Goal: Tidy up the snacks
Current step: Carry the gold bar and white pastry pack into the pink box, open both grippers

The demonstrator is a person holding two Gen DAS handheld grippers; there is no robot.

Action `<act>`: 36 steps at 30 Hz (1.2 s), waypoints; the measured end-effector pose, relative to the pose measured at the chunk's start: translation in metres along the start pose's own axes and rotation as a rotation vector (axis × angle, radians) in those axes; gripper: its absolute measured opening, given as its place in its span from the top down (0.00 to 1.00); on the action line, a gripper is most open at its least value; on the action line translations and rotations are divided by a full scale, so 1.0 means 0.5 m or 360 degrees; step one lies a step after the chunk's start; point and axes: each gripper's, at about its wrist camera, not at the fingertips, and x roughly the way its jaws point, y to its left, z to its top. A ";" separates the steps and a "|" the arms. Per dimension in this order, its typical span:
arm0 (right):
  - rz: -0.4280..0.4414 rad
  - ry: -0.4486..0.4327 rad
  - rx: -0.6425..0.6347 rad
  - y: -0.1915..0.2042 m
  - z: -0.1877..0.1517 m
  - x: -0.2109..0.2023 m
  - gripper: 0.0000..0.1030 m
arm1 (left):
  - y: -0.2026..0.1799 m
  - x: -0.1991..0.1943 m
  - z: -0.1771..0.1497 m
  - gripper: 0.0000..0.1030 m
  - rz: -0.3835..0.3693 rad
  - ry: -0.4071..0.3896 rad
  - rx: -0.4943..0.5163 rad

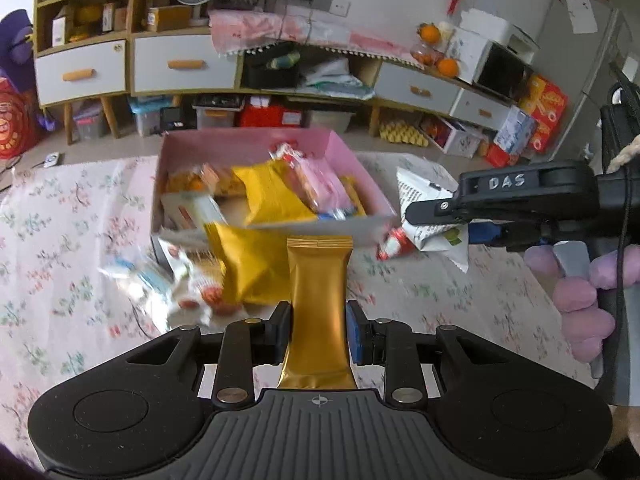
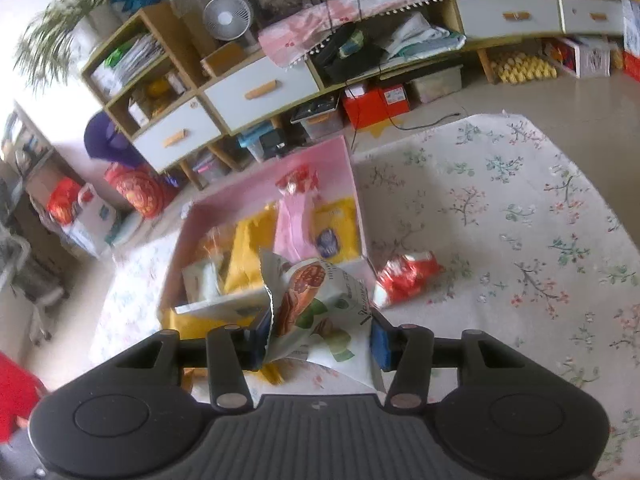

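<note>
Ahead of the left jaws, loose snack packets point(image 1: 192, 280) crowd the pink box point(image 1: 360, 226); right of the right jaws, the floral cloth point(image 2: 520, 220) lies open past a red packet point(image 2: 406, 276).

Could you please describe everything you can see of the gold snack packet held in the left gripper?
The gold snack packet is a slim, glossy, foil-like wrapper, plain metallic gold with crimped flat seals at both ends. It looks sealed and intact. It stands lengthwise along the left gripper, pinched at its lower half between the two pads, top end pointing toward the pink box. It is lifted above the floral cloth; only the pads visibly touch it.
</note>
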 end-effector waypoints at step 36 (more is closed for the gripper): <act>0.0329 -0.0150 0.0236 -0.088 0.154 0.202 0.67 | 0.126 0.311 0.254 0.75 0.0332 -0.0056 -0.0202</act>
